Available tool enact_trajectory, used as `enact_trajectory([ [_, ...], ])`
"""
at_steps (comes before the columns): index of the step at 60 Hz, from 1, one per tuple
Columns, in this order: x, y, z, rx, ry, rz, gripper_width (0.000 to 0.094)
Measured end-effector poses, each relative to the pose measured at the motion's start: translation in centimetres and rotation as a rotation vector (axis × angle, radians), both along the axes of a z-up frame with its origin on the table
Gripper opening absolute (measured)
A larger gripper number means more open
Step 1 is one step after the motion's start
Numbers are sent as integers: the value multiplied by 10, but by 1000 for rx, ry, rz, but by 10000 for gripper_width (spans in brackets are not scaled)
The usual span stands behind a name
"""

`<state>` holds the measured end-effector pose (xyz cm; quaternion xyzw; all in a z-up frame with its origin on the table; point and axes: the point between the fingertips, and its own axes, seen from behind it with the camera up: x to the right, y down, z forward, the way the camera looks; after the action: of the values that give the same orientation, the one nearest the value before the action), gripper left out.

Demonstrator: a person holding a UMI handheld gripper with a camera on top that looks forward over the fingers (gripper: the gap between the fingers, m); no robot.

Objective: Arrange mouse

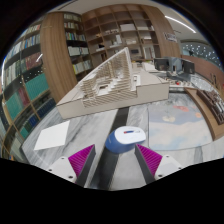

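Note:
A white and blue mouse [125,137] lies on a pale mouse mat [90,133] on the table, just ahead of my fingers and slightly between their tips. My gripper [116,158] is open, with the magenta pads [82,158] standing apart on either side. There is a gap between each pad and the mouse. Nothing is held.
A large wooden architectural model [105,82] stands on the table beyond the mouse. Papers [175,125] lie to the right. Bookshelves [45,60] line the left wall and back of the room. A desk with monitors [178,68] stands far right.

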<state>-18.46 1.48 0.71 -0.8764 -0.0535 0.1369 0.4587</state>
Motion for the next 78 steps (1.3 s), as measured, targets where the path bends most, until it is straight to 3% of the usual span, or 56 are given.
enact_trajectory([
  [16,-14,87,-12,-9,-85,-85,795],
  [17,-15,91,-13,-9,-98,-88,778],
  [21,-15,102,-20,1,-155,-95,540],
  [24,-16,108,-20,20,-154,-117,535],
  [28,-18,110,-21,7,-149,-135,463],
  [34,-5,110,-3,29,-139,-89,402],
  [42,101,118,56,153,-225,-232,385],
  [51,193,106,14,35,-226,-309,380],
  [54,209,102,-9,-14,-231,-311,382],
  [55,211,99,-15,-31,-226,-306,437],
  [56,210,104,-10,1,-195,-308,401],
  [58,208,102,-12,6,-168,-307,502],
  [59,208,100,-14,-6,-161,-304,469],
  [63,211,97,-13,-7,-146,-300,551],
  [65,212,91,-15,-26,-146,-292,622],
  [67,210,85,-14,-37,-135,-275,790],
  [69,209,75,-7,-32,-116,-261,772],
  [71,209,63,3,-16,-93,-245,858],
  [78,227,-1,30,0,-53,-219,852],
])
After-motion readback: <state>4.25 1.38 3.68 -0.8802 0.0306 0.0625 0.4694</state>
